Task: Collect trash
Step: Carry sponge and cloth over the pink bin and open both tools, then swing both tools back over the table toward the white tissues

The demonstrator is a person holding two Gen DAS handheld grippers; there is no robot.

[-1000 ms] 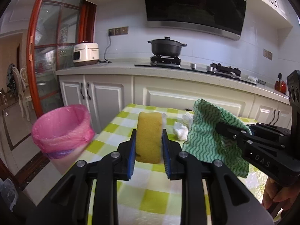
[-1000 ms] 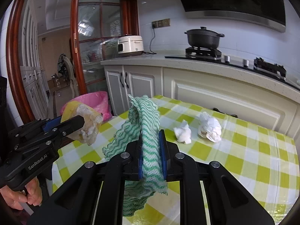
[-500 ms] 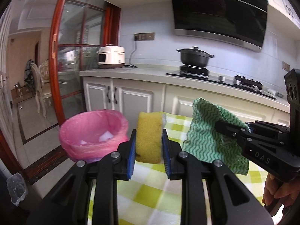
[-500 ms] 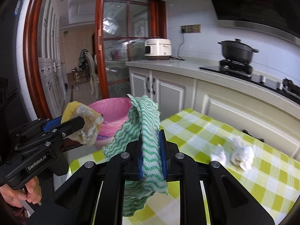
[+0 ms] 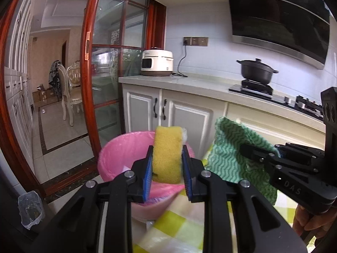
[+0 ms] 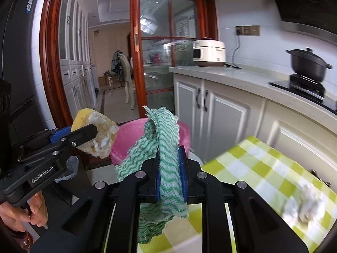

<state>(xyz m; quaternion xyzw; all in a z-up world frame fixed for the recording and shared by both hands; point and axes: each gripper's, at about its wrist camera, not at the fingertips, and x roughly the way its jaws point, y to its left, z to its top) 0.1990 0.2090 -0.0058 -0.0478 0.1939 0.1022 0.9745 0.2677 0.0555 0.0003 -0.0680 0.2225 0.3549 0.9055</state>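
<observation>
My left gripper [image 5: 167, 164] is shut on a yellow sponge [image 5: 167, 154] and holds it upright in front of the pink-lined trash bin [image 5: 124, 154], near its rim. The sponge also shows in the right wrist view [image 6: 94, 132]. My right gripper [image 6: 170, 168] is shut on a green wavy-striped cloth [image 6: 166, 147] that hangs down below the jaws; the cloth also shows in the left wrist view [image 5: 231, 162]. The bin in the right wrist view [image 6: 128, 139] lies just beyond the cloth. Crumpled white tissues [image 6: 307, 202] lie blurred on the checked table at right.
The green-checked table [image 6: 252, 168] ends just short of the bin. White cabinets [image 5: 183, 118] and a counter with a rice cooker [image 5: 157, 63] and black pot [image 5: 256, 71] stand behind. A red-framed glass door [image 5: 92, 84] is at left. A clear bag [image 5: 30, 210] lies on the floor.
Both grippers have swung left with their loads, away from the table middle toward the bin. The bin now sits directly behind the sponge; the tissues have slid to the right edge.
</observation>
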